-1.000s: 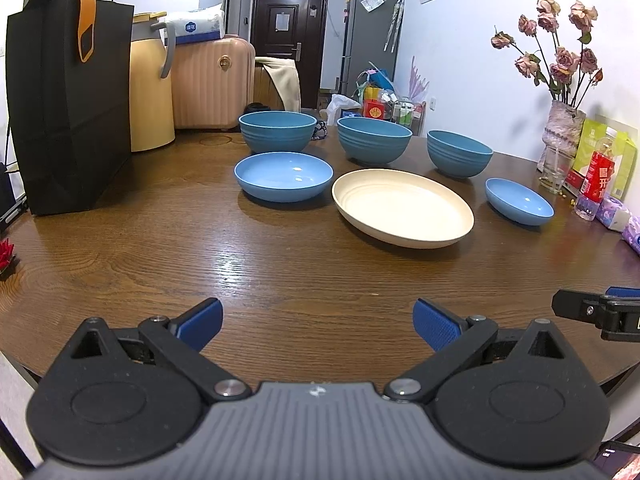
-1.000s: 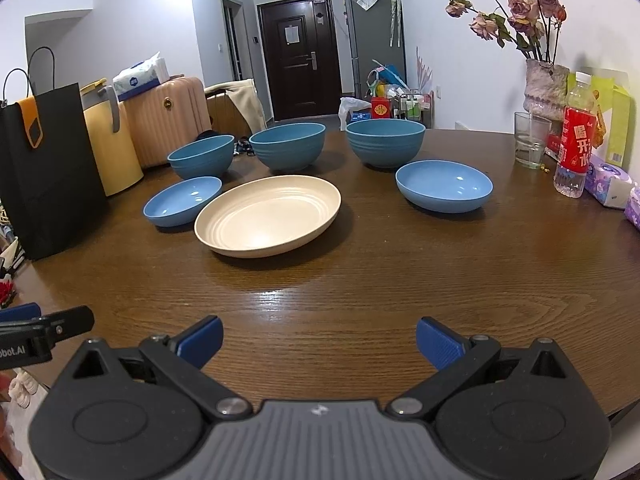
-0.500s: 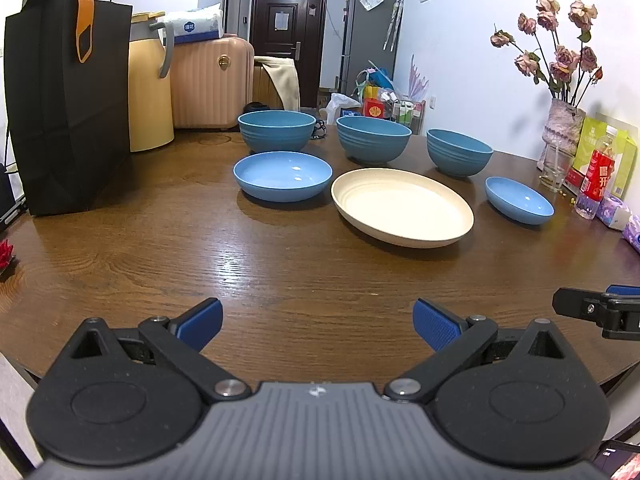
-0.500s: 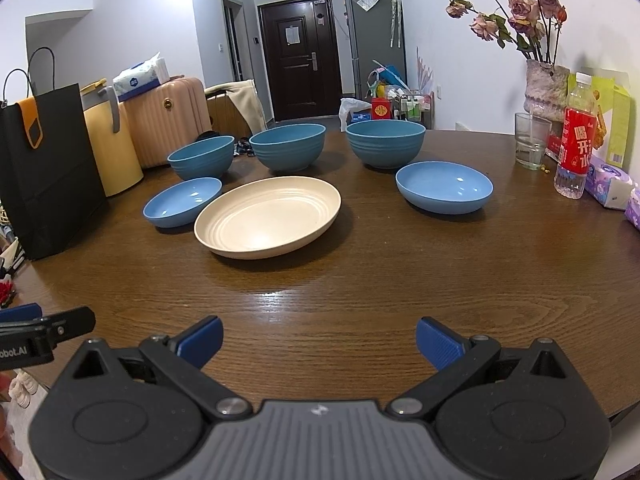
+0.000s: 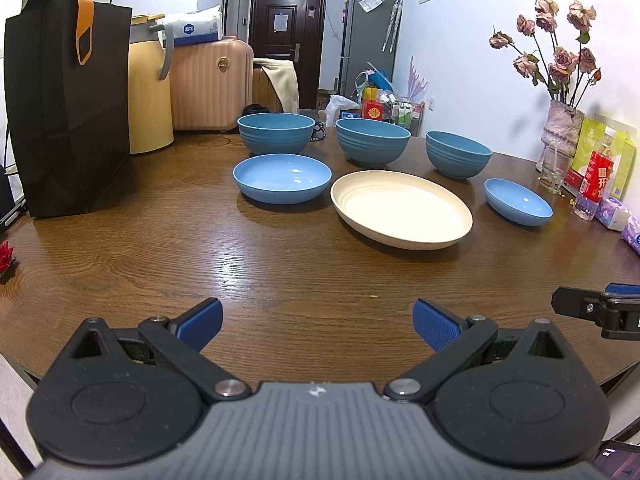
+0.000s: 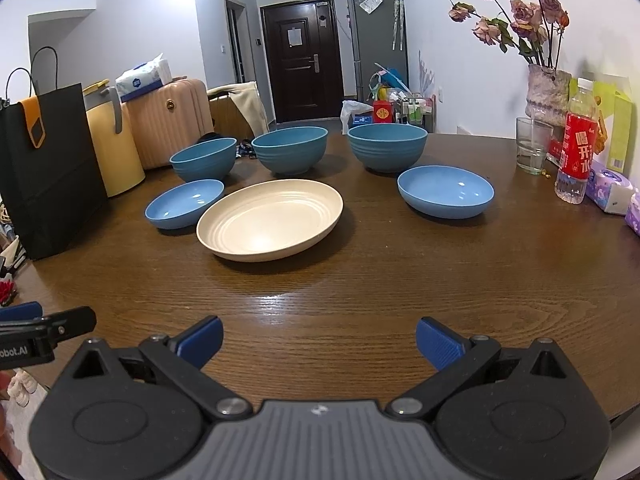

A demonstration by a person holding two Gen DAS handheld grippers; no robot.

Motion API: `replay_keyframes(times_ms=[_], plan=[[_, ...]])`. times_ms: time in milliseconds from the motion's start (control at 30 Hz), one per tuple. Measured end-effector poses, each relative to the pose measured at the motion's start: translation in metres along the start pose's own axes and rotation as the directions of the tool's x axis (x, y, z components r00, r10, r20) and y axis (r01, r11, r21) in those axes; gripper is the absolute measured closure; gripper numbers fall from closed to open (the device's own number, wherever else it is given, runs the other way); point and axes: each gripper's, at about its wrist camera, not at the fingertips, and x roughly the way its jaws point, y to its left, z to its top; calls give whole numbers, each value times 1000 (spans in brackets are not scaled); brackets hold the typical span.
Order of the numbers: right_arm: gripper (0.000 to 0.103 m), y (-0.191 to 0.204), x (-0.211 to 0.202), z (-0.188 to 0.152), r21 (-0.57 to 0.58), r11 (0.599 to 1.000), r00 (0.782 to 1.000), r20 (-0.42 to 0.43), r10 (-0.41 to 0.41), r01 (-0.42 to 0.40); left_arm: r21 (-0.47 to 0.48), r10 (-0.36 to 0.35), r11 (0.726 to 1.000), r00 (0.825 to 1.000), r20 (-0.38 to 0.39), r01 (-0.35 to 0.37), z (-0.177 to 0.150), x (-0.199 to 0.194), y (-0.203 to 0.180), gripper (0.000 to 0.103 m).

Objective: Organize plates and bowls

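— Two grippers, both at the near edge of the desk (image 5: 280,264): the left gripper (image 5: 316,320) and the right gripper (image 6: 318,340) each have their fingers spread wide, holding nothing.

— And the dishes?

— Mid-desk, well apart from both. Nearest is the cream plate (image 6: 270,220), with a shallow blue dish (image 6: 185,204) just beside it on the left and another shallow blue dish (image 6: 445,192) off to the right. Farther back stand three deep blue bowls (image 6: 295,155) in a row.

— Best way to begin?

— Probably stack like with like (shallow on shallow, deep in deep). I'd approach a rim low and level, pinch one wall between the fingers, lift straight up so neighbours aren't nudged, and steer clear of the glass (image 6: 531,146) at far right.
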Motion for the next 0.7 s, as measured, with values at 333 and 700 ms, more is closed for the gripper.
replay_keyframes(times_ms=[333,700], plan=[[0,2,0,1,-4,1000,1000,0,2,-2,1,0,1000,1000,3,0,3,1,-1,0],[0,4,1,1,-11,1000,1000,0,1,-1,-1,1,1000,1000,7,-1,4,-2,-1,0]])
